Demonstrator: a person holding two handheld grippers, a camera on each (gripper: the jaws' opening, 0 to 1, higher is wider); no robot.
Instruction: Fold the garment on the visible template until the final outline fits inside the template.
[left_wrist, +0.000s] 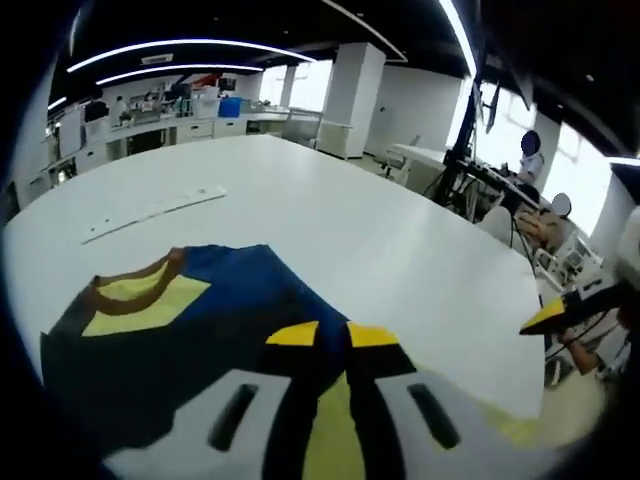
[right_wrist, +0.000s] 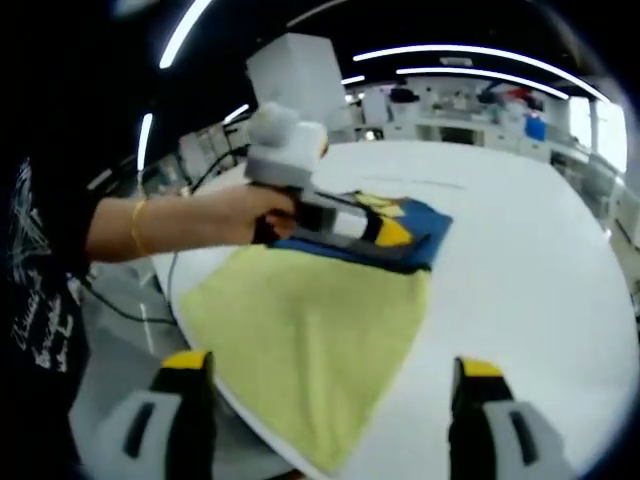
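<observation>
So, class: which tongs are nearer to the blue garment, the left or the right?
Left. The left tongs are down on the blue garment, seemingly pinching its fabric. The right tongs hang open, back over the yellow cloth, apart from the garment.

Dark navy T-shirt with brown collar and yellow neck lining (left_wrist: 190, 330) | lies folded on the white counter (left_wrist: 380, 240), collar up | resting on the far end of a pale yellow-green rectangular cloth (right_wrist: 310, 340) | cloth spread flat, near edge hanging over the counter's rim
</observation>
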